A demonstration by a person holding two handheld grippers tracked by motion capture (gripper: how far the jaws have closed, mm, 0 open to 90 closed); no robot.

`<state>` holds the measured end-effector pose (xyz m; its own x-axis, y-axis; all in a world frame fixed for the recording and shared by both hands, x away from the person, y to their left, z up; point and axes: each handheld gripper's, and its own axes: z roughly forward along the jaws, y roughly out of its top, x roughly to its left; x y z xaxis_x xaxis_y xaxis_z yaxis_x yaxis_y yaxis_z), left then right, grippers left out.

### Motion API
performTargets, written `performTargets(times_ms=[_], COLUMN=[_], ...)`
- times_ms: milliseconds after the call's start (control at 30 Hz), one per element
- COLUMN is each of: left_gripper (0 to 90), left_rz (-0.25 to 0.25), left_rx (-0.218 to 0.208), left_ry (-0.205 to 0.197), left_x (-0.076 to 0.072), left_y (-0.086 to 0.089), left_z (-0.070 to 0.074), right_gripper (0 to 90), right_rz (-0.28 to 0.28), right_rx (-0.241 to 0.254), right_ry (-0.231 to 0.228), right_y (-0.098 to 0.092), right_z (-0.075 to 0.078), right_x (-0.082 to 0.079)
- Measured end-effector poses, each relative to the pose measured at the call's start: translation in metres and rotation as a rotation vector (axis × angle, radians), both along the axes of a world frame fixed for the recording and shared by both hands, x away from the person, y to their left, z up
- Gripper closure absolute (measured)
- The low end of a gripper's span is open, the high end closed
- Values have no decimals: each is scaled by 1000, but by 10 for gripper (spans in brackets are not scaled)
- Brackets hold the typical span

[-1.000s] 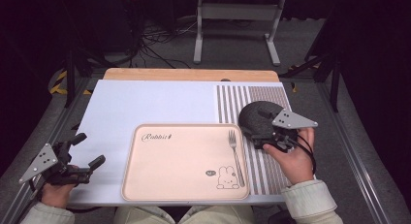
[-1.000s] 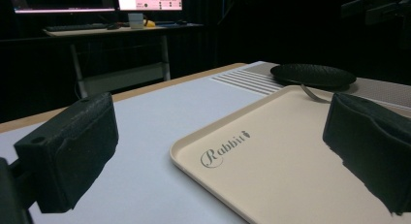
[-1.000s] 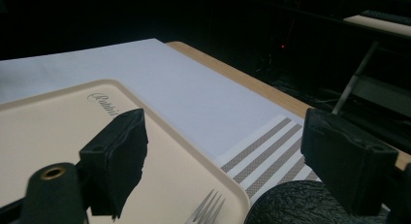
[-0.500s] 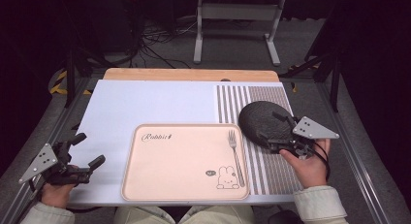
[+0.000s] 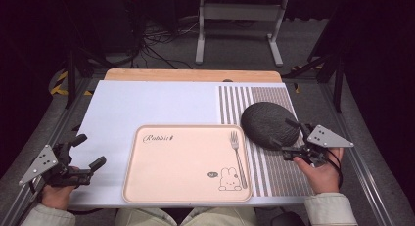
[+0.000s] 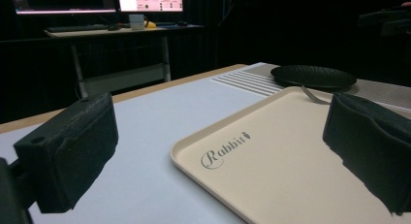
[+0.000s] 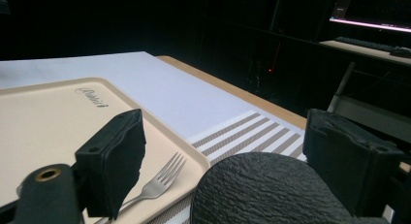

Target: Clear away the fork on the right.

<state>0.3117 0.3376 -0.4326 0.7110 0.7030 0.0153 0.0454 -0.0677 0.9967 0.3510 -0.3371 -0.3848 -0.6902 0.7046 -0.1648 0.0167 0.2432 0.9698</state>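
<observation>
Drawn back off the round black textured plate (image 5: 269, 124), the right gripper (image 5: 289, 138) now sits just beside its near-right rim, jaws spread. Its own view shows a silver metal fork (image 7: 154, 183) on the beige rabbit-printed tray (image 5: 186, 162). At the worktop's (image 5: 147, 103) left edge, the left gripper (image 5: 89, 151) is spread too.

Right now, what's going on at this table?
A person holds a two-jaw tool in each hand. The right tool sits open at the near right edge of a dark textured plate on the striped mat, gripping nothing. The left tool hangs open at the table's left edge, off the beige tray. A fork lies along the tray's right side.
</observation>
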Motion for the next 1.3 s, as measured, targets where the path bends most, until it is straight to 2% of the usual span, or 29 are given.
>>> performTargets(times_ms=[367, 600, 1067, 1300], left_gripper=[0, 0, 0, 0], left_rz=[1, 0, -4, -5], left_rx=[-4, 0, 1, 1], left_ry=[-3, 0, -1, -1], left_x=[0, 0, 0, 0], left_y=[0, 0, 0, 0], left_z=[0, 0, 0, 0], right_gripper=[149, 146, 141, 140], right_rz=[-37, -54, -69, -76], right_rx=[19, 27, 19, -9], right_ry=[61, 88, 157, 216], right_y=[-20, -25, -24, -21], right_z=[-28, -43, -59, -65], right_x=[-2, -4, -12, -9])
